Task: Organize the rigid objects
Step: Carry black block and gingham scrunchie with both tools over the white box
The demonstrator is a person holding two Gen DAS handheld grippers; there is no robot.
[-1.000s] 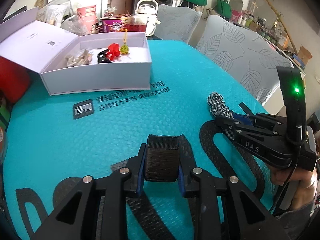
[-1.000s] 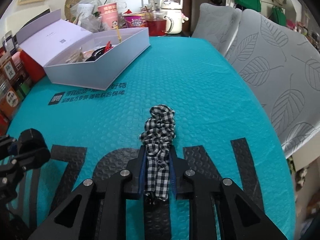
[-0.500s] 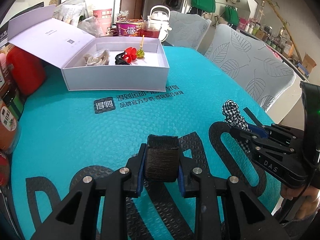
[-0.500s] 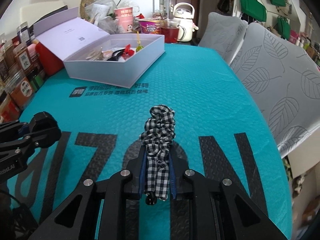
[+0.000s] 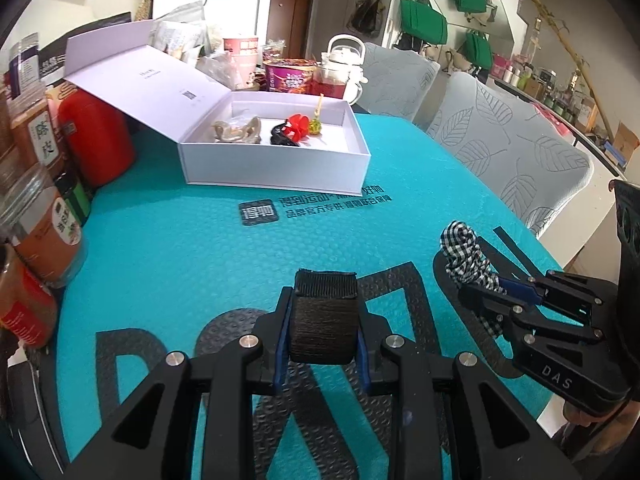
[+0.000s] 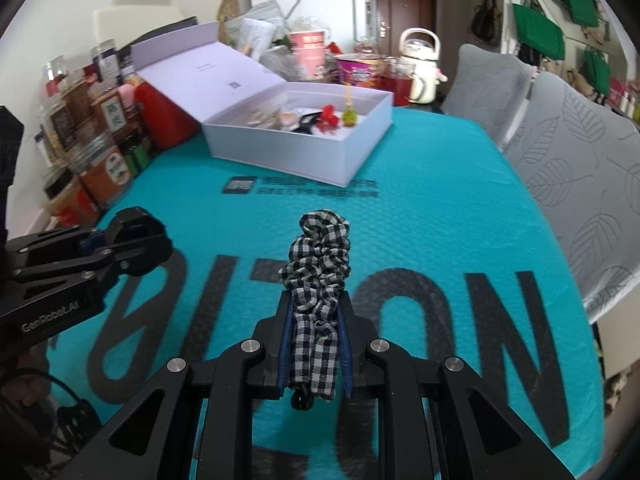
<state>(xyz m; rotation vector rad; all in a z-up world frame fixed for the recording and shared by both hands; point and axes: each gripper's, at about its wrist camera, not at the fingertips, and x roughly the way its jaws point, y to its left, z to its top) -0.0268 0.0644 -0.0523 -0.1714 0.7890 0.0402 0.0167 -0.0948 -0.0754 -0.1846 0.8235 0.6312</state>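
Currently, the left gripper (image 5: 323,316) is clamping a dark brown woven band (image 5: 323,320) between its blue pads, holding it above the teal bubble-textured mat (image 5: 180,264). Alongside, the right gripper (image 6: 314,320) is pinching a black-and-white checked scrunchie (image 6: 318,264), whose ruffled end is sticking out past the fingertips. Both are pointing toward the open white box (image 5: 276,170), which is sitting well apart at the far side of the mat. Inside it are lying a red hair clip (image 5: 298,128), a black clip (image 5: 282,140) and a beige clip (image 5: 238,132).
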